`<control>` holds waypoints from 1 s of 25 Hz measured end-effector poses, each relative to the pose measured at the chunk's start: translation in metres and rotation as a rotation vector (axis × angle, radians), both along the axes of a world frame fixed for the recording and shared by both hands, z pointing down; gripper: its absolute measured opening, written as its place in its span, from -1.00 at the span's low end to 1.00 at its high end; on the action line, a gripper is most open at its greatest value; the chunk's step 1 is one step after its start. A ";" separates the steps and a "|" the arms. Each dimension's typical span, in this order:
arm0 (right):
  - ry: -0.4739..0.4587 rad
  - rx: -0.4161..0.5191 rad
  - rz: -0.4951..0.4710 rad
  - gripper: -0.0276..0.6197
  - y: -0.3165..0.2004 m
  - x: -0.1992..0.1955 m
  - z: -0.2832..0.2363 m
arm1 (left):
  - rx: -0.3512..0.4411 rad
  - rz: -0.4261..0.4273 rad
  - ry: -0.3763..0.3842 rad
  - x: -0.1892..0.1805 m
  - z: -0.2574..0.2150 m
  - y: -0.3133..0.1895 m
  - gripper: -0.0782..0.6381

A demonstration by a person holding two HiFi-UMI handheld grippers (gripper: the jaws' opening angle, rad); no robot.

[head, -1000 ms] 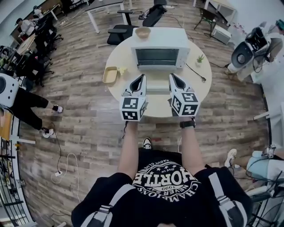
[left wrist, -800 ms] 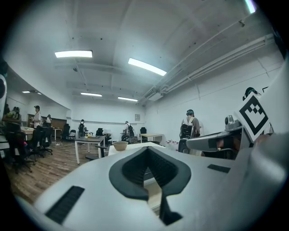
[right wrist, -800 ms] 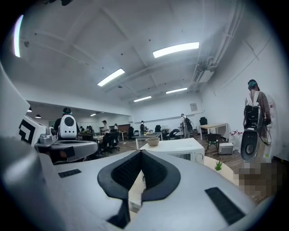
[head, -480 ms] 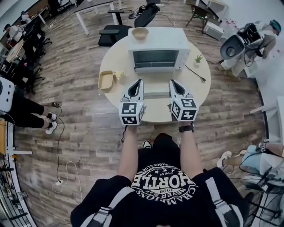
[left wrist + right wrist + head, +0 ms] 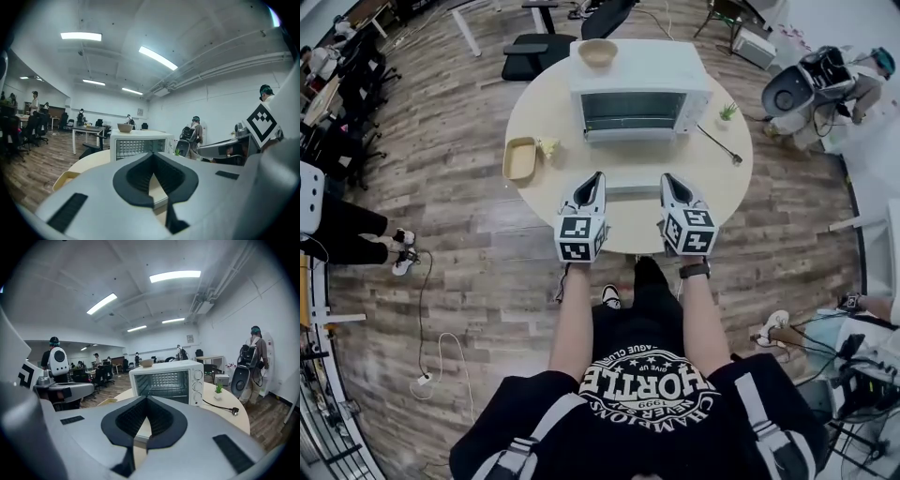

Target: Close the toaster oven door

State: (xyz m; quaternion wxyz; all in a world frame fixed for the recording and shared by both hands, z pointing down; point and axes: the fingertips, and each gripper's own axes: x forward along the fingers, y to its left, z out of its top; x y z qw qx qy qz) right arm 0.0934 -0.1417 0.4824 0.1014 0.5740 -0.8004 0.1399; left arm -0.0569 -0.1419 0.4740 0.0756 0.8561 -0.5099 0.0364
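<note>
A white toaster oven [image 5: 639,89] stands at the back of a round table [image 5: 534,112]. Its door [image 5: 630,173] hangs open, folded down flat toward me. My left gripper [image 5: 597,178] is shut and empty, just left of the door's front edge. The right gripper [image 5: 668,180] is shut and empty too, just right of that edge. In the left gripper view the shut left gripper [image 5: 153,159] points at the oven [image 5: 139,145]. In the right gripper view the right gripper [image 5: 146,401] faces the oven [image 5: 166,380] and its open cavity.
A wooden bowl [image 5: 598,52] sits on top of the oven. A yellow tray [image 5: 521,157] lies at the table's left. A small potted plant [image 5: 727,112] and the oven's loose cord with plug [image 5: 720,145] lie at the right. Chairs, desks and people stand around.
Both grippers have drawn back slightly toward the table's near edge and stay shut. The head view has shifted a little. The oven door is still down.
</note>
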 end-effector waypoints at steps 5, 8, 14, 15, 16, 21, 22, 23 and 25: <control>0.006 -0.044 0.006 -0.85 -0.011 0.008 0.025 | -0.048 -0.023 -0.024 0.001 0.030 -0.013 -0.73; 0.011 -0.072 0.009 -0.85 -0.018 0.014 0.042 | -0.060 -0.029 -0.036 0.003 0.045 -0.019 -0.73; -0.021 -0.115 0.042 -0.85 -0.028 0.026 0.069 | -0.092 -0.053 -0.038 0.003 0.074 -0.025 -0.73; -0.019 -0.122 0.046 -0.85 -0.028 0.027 0.074 | -0.107 -0.053 -0.035 0.003 0.079 -0.026 -0.73; -0.015 -0.129 0.049 -0.85 -0.029 0.028 0.078 | -0.122 -0.052 -0.030 0.003 0.084 -0.026 -0.73; 0.020 -0.171 0.051 -0.85 -0.030 0.027 0.099 | -0.194 -0.061 -0.018 -0.002 0.109 -0.025 -0.73; 0.023 -0.179 0.050 -0.85 -0.030 0.027 0.103 | -0.207 -0.063 -0.018 -0.002 0.114 -0.025 -0.73; 0.024 -0.188 0.049 -0.85 -0.030 0.028 0.108 | -0.220 -0.065 -0.019 -0.002 0.120 -0.025 -0.73; 0.023 -0.206 0.051 -0.84 -0.029 0.030 0.117 | -0.242 -0.066 -0.023 -0.002 0.129 -0.023 -0.73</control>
